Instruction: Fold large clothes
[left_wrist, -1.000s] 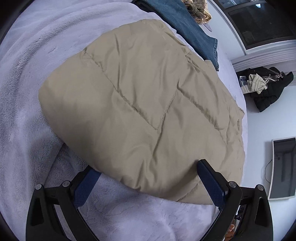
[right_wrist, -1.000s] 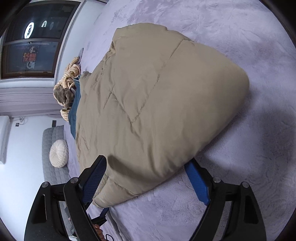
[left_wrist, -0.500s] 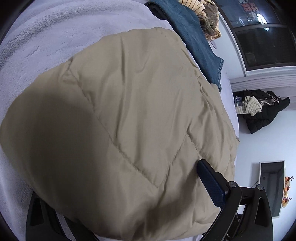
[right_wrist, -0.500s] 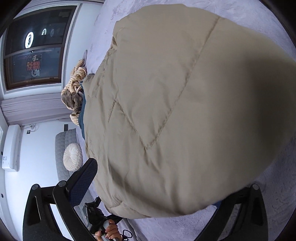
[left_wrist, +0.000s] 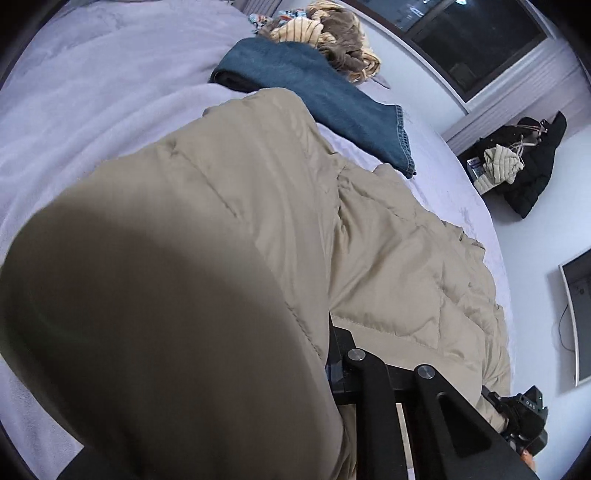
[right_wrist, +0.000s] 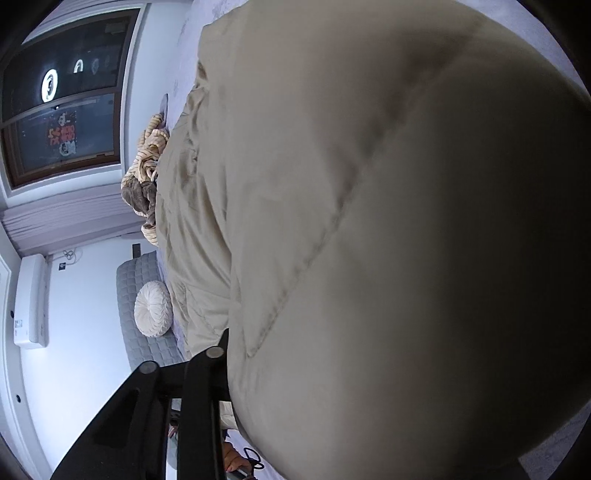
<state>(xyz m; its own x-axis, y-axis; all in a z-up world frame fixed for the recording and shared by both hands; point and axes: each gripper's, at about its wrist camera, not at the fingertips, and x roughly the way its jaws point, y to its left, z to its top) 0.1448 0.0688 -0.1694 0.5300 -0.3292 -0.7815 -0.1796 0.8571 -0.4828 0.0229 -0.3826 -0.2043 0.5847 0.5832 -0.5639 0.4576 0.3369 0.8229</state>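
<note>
Since a second earlier, both sets of jaws had closed on the jacket (left_wrist: 229, 258) edge and lifted it off the bed (left_wrist: 92, 92); its far half lay flat there, so the fold looked underway.

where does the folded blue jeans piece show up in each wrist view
Left wrist: the blue jeans lie at upper centre on the lavender blanket, just beyond the far edge of the beige quilted jacket.
Right wrist: not visible; the jacket fills most of the picture and covers that spot.
Shared landmark: the tan and brown striped plush bundle, behind the jeans in the left view, at the jacket's left edge in the right view.
</note>
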